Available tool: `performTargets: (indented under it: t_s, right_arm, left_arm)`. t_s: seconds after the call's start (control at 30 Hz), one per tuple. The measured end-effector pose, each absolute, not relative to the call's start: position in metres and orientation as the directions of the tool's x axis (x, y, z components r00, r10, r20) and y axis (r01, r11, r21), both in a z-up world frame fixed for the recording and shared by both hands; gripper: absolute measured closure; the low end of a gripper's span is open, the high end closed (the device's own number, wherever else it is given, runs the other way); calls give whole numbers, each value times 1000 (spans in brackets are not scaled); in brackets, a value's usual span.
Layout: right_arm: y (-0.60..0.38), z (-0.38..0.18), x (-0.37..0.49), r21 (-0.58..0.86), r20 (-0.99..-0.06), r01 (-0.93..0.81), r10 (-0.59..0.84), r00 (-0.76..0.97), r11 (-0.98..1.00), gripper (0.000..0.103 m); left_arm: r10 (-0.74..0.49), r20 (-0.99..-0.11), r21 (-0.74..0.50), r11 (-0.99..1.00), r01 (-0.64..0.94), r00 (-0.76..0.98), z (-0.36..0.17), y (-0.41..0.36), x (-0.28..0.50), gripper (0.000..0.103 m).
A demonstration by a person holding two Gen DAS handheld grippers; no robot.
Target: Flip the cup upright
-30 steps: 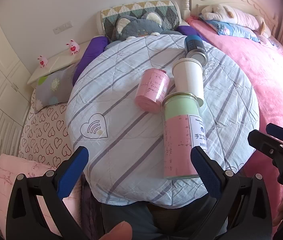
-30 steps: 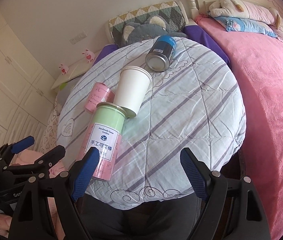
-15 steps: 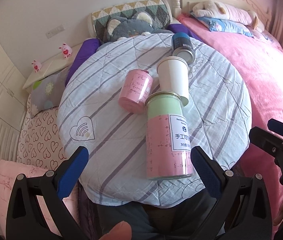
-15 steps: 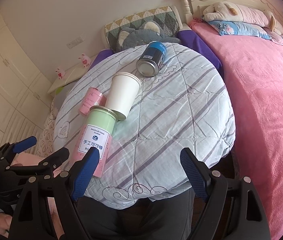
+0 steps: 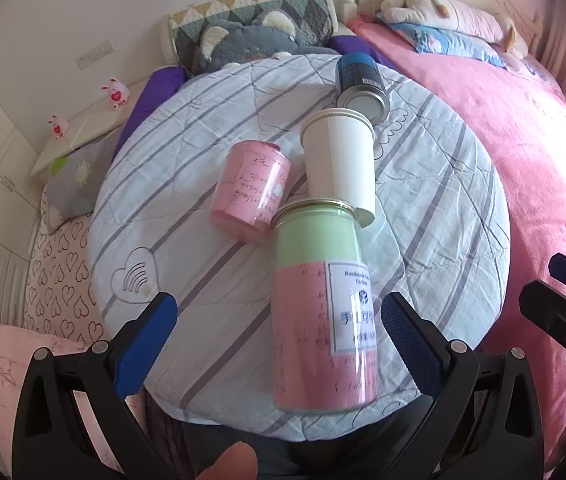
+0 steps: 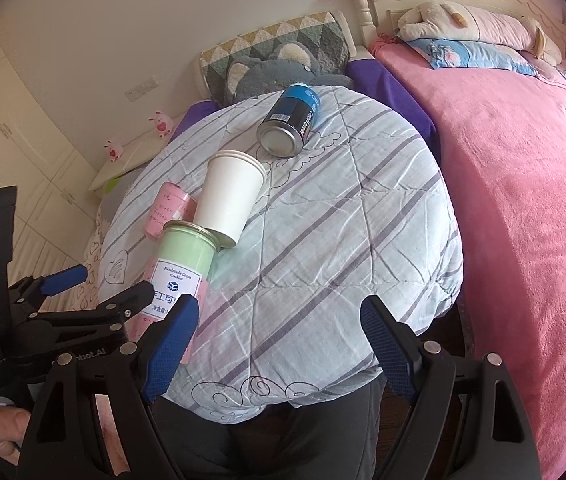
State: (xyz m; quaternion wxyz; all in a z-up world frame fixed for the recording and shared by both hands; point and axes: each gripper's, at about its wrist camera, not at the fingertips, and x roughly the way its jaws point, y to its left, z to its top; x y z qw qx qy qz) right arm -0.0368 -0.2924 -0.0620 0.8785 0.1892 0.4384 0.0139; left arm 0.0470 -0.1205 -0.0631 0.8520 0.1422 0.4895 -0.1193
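Note:
A white paper cup (image 5: 339,160) stands upside down, base up, on a round table covered by a striped cloth (image 5: 187,184); it also shows in the right wrist view (image 6: 231,196). A tall green-and-pink canister (image 5: 321,300) stands in front of it. My left gripper (image 5: 279,332) is open and empty at the table's near edge, its fingers either side of the canister. My right gripper (image 6: 279,344) is open and empty above the near right edge.
A small pink jar (image 5: 251,190) lies on its side left of the cup. A blue can (image 6: 289,122) lies on its side behind it. A pink bed (image 6: 523,200) is at the right, pillows and a grey plush (image 5: 251,40) behind.
Both grippers have drawn back a little from the table; the objects sit lower and slightly smaller in view. Nothing on the table has moved.

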Motion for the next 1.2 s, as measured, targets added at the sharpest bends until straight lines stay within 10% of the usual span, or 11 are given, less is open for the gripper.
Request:
performTargets:
  t_s: [0.3,0.57,1.2]
  right_arm:
    - [-303,-73,-16,347,-783,167,186,594,923,19]
    - [-307,-85,0,350,-798,176,194,571,920,19]
    - [-291,-80,-3,355,-793,154,210,571,922,19]
  left_arm:
    - [-83,-916,74,926,369,392,-93,-138,84,2]
    - [-116,-947,-1,932,361,299,-117,-144,103,27]
    - [-199,-899,-31,917,397,391,-78,-132,87,29]
